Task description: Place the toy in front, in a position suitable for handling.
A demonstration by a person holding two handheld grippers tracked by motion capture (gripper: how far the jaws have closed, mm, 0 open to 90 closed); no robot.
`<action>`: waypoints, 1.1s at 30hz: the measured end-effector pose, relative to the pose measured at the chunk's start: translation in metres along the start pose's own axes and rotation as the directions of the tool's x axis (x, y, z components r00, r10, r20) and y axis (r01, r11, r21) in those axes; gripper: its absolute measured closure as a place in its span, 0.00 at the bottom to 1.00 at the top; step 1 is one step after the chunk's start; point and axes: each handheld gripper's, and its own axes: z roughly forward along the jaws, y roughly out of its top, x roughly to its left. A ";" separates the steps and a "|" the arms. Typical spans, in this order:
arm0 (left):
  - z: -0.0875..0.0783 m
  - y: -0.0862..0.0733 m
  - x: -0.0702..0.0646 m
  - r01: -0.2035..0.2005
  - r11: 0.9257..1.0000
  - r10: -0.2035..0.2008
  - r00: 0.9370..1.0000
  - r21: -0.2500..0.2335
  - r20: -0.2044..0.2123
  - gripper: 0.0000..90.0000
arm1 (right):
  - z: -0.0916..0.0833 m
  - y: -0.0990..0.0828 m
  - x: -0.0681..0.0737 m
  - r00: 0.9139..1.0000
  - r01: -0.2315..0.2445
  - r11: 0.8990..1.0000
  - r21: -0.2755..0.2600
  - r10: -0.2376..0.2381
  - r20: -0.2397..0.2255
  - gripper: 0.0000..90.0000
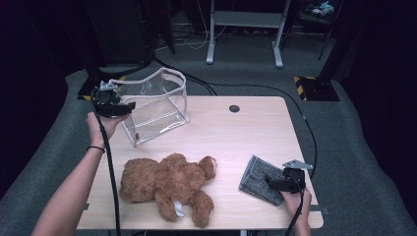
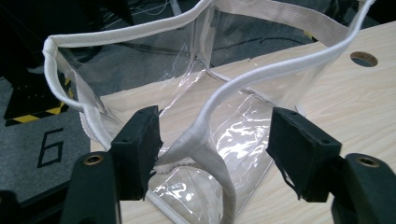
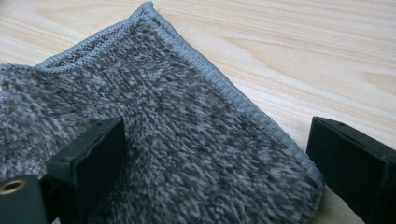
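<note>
On the far left part of the wooden table (image 1: 246, 128) stands a see-through bag (image 1: 160, 105) with white edges, its mouth open. The left gripper (image 1: 129, 105) is right at the bag's rim. Its jaws stand apart, and the white rim strip (image 2: 212, 109) runs between them. The strip lies against one jaw, but the jaws do not pinch it, so the bag is let go.

Near the front edge lies a brown teddy bear (image 1: 167, 184). To the right of it sits a folded grey towel (image 1: 260, 179). The right gripper (image 1: 269, 181) hangs just over the towel, jaws wide apart, with the fuzzy cloth (image 3: 163, 154) under them. It holds nothing.

It looks like packing time: the bag is set up and open, and the soft things wait outside it. Next, I think the right gripper needs to dip down, pinch the towel's edge, and lift it. The left gripper may need to hold the rim so the bag stays open and does not flop.
</note>
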 end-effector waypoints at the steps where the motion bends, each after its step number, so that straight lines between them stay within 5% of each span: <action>1: -0.001 -0.001 -0.001 0.001 1.000 -0.001 1.000 -0.007 -0.001 0.36 | 0.000 0.000 0.000 1.000 0.003 1.000 -0.002 -0.003 0.000 0.06; 6: -0.012 -0.003 -0.004 0.007 0.999 -0.008 1.000 -0.034 -0.019 0.30 | 0.000 0.000 0.000 1.000 -0.003 1.000 0.001 0.003 -0.001 0.06; 11: -0.012 -0.010 0.001 0.041 0.999 -0.041 0.999 -0.007 -0.014 0.25 | 0.000 0.000 0.000 1.000 -0.006 1.000 0.004 0.006 0.001 0.06; 19: 0.013 -0.037 0.009 0.092 0.993 -0.095 0.995 0.073 0.032 0.29 | 0.000 0.000 0.000 1.000 -0.006 1.000 0.005 0.006 0.002 0.06; 29: 0.037 -0.055 0.012 0.097 0.990 -0.100 0.995 0.103 0.023 0.59 | 0.000 0.000 0.000 1.000 -0.003 1.000 0.004 0.003 0.002 0.06; 33: 0.040 -0.058 0.014 0.103 0.990 -0.110 0.992 0.093 0.070 0.75 | 0.000 0.000 0.000 1.000 0.000 1.000 0.003 0.000 0.001 0.06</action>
